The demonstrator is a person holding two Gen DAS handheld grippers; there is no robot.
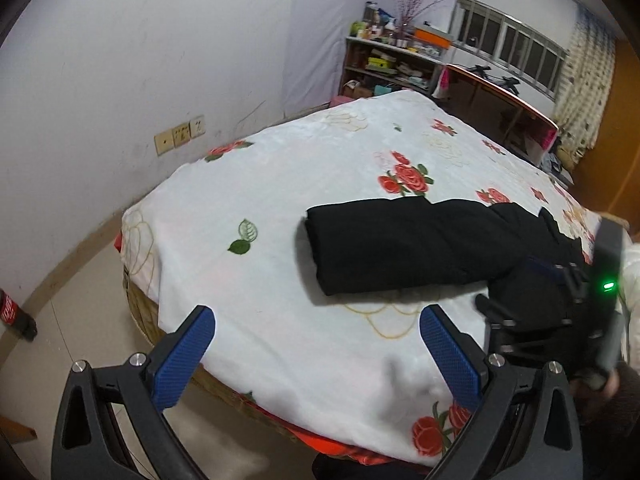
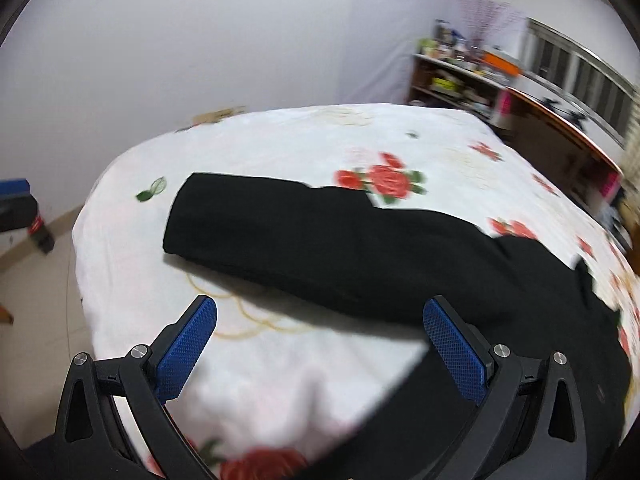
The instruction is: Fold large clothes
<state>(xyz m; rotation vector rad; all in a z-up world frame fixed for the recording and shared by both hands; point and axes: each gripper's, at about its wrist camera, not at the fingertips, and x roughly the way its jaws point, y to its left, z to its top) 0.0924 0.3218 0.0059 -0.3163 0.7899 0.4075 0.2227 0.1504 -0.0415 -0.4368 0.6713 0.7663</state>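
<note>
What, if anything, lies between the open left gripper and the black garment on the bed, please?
Nothing visible: only bare white floral blanket separates the left gripper from the partly folded black garment; the right gripper sits off to its side.

L wrist: above bed (image 1: pixel 280 184) near corner, facing shelf (image 1: pixel 394 66) | R wrist: closer, same heading | shared: black garment (image 2: pixel 320 240), bed top.

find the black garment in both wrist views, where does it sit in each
Left wrist view: the black garment lies right of centre on the floral bedcover, its folded end pointing left, beyond the open left gripper.
Right wrist view: it runs from centre-left to the lower right edge, past the open right gripper.
Shared landmark: the green leaf print left of the folded end.
</note>
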